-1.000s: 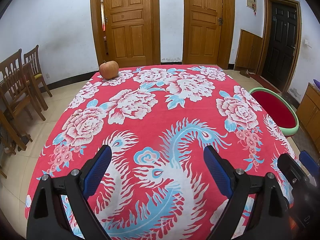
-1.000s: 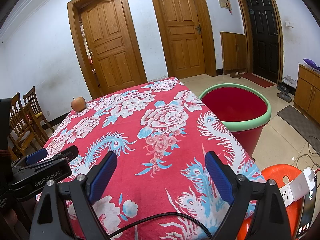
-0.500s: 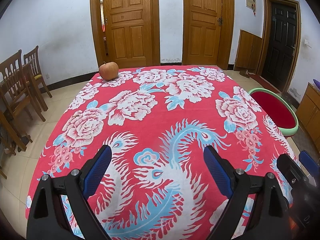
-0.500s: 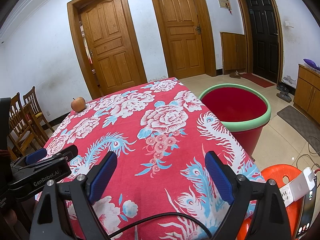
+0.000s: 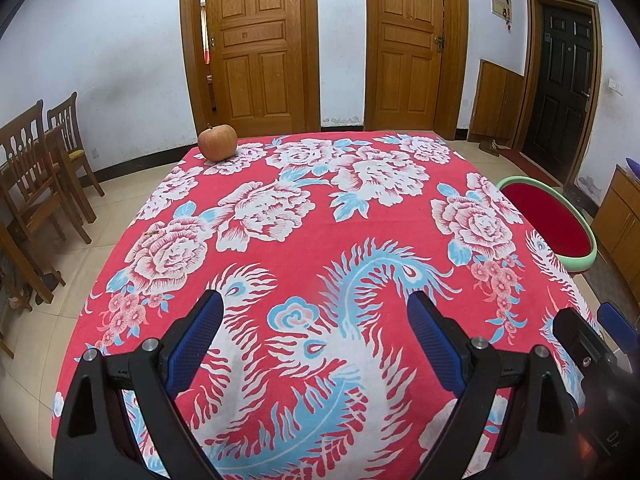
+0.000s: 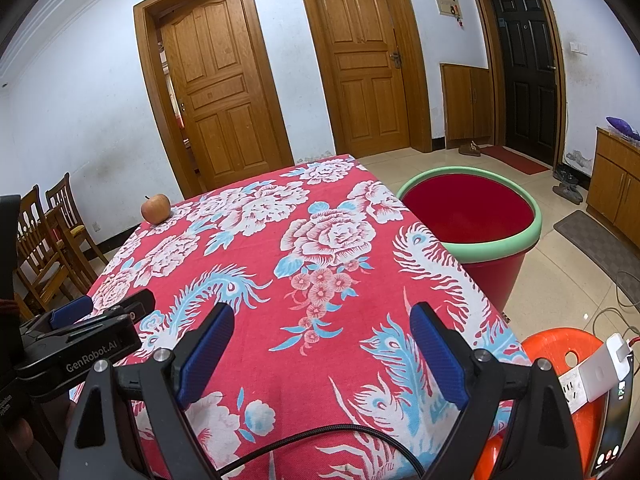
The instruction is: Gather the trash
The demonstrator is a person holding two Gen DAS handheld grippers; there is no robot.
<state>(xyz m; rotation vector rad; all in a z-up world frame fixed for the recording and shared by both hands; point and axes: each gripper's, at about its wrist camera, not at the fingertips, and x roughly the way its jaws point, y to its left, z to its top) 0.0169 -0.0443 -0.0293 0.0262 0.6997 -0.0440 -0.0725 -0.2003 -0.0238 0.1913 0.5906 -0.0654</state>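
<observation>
You held both grippers low over the near edge of the tabletop (image 5: 320,248), which wore a red cloth with big flowers on it. The left gripper (image 5: 316,332) had its jaws spread wide with nothing between them. The right gripper (image 6: 322,344) was the same, jaws wide apart and holding nothing.

The only loose thing on the tabletop was an apple (image 5: 217,143). It sat by the far left corner, well apart from both grippers. The red bin with the green rim (image 6: 472,216) stood on the floor just beside the right edge of the tabletop. From here you could not see down to the bottom of the bin, so you could not tell if trash was in it.

This scene fit two stages. Maybe the apple was the trash and was yet to go into the bin. Or maybe the trash was in the bin, and the apple was just fruit that belonged there. No paper, wrapper or scrap showed on the cloth. If the apple was meant to go, it called for a long reach across to the far left corner, wide jaws, and a soft squeeze, since a round apple can roll.
</observation>
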